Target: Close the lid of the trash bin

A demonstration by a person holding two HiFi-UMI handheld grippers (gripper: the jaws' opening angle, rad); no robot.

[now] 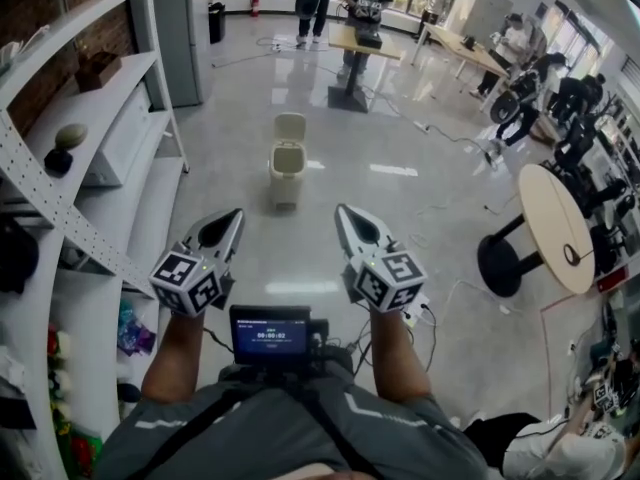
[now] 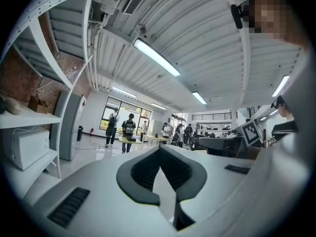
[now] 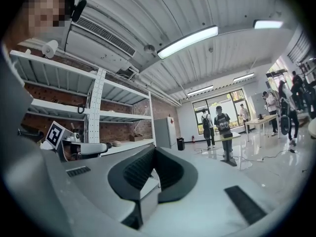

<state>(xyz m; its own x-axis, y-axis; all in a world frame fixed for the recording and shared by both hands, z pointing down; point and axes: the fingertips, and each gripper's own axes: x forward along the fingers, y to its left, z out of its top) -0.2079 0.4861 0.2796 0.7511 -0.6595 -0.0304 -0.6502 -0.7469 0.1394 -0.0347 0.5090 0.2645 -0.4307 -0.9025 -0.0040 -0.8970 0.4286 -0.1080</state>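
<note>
A small cream trash bin (image 1: 286, 174) stands on the shiny floor ahead of me, its lid (image 1: 290, 127) tipped up and open at the back. My left gripper (image 1: 234, 215) and right gripper (image 1: 343, 211) are held side by side at waist height, well short of the bin, both pointing toward it. Each shows a single closed point with nothing in it. In the left gripper view the left gripper (image 2: 160, 151) has its dark pads meeting, and the right gripper (image 3: 152, 151) looks the same in the right gripper view. Neither gripper view shows the bin clearly.
White metal shelving (image 1: 95, 183) with a microwave runs along my left. A round table (image 1: 556, 226) on a black base stands at the right. Cables (image 1: 450, 133) trail over the floor. A grey cabinet (image 1: 182, 33) and people at a table (image 1: 362, 40) are beyond the bin.
</note>
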